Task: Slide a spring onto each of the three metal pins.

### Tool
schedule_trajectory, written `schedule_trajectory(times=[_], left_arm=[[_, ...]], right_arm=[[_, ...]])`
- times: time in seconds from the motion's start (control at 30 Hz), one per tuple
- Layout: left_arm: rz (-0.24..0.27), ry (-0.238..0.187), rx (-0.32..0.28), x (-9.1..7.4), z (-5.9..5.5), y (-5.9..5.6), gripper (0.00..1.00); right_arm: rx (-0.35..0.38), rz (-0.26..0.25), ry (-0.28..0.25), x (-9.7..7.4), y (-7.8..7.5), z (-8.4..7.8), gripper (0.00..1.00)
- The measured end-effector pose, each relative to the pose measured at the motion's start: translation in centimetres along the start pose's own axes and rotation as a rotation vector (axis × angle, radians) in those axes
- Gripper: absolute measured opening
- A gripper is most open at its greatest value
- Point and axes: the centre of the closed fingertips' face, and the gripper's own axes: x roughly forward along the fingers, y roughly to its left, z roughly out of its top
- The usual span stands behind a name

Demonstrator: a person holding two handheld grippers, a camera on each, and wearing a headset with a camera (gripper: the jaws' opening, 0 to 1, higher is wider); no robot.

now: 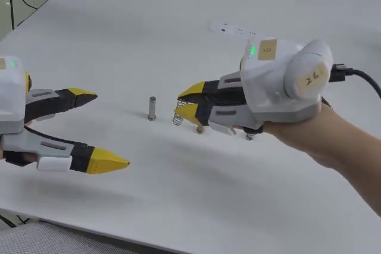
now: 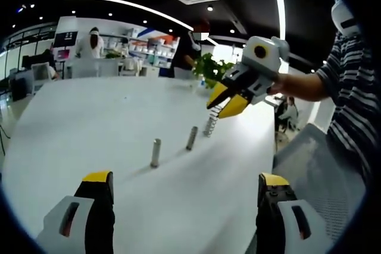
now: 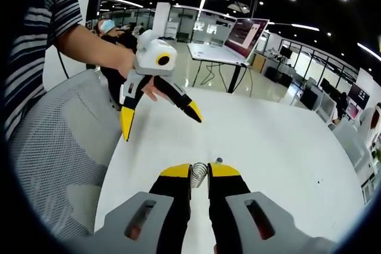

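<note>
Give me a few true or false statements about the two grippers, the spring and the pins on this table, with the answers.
1. The right gripper is shut on a spring. True.
2. The left gripper grips a pin. False: it is open and holds nothing.
3. A metal pin stands upright on the white table. True.
4. That pin already carries a spring. False: it is bare.

2 bare metal pins (image 2: 156,152) upright; 1 coil spring (image 3: 200,174) between right gripper (image 3: 200,169) fingers (image 3: 177,185)
</note>
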Motion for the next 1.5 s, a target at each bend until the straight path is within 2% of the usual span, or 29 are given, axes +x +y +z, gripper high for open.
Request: schedule_trajectory(times=[0.47, 0.6, 0.8, 1.07, 1.23, 1.4, 1.5], left_arm=[[-0.006, -0.008, 0.005, 0.2, 0.4, -0.1, 0.98], [-0.006, -0.012, 0.003, 0.2, 0.4, -0.1, 0.98], [-0.003, -0.010, 0.002, 0.0, 0.3, 0.0, 0.98], [-0.001, -0.006, 0.001, 0.1, 0.1, 0.0, 0.97], [0.000, -0.011, -0.001, 0.0, 0.3, 0.0, 0.97], [0.006, -0.013, -0.001, 0.0, 0.4, 0.2, 0.97], [0.005, -0.013, -0.002, -0.1, 0.3, 0.2, 0.97]], right_arm=[[-0.022, -0.004, 0.018, 2.4, -2.0, 0.7, 0.07], [-0.008, -0.011, 0.008, 3.1, -2.5, 1.0, 0.07], [0.041, -0.033, -0.002, 4.4, -4.3, 0.5, 0.07], [0.097, -0.047, -0.015, 5.1, -5.0, 0.5, 0.07], [0.124, -0.046, -0.025, 5.5, -4.9, 0.5, 0.07], [0.115, -0.046, -0.017, 5.9, -4.6, 0.3, 0.07], [0.116, -0.050, -0.001, 6.1, -4.6, -0.4, 0.08]])
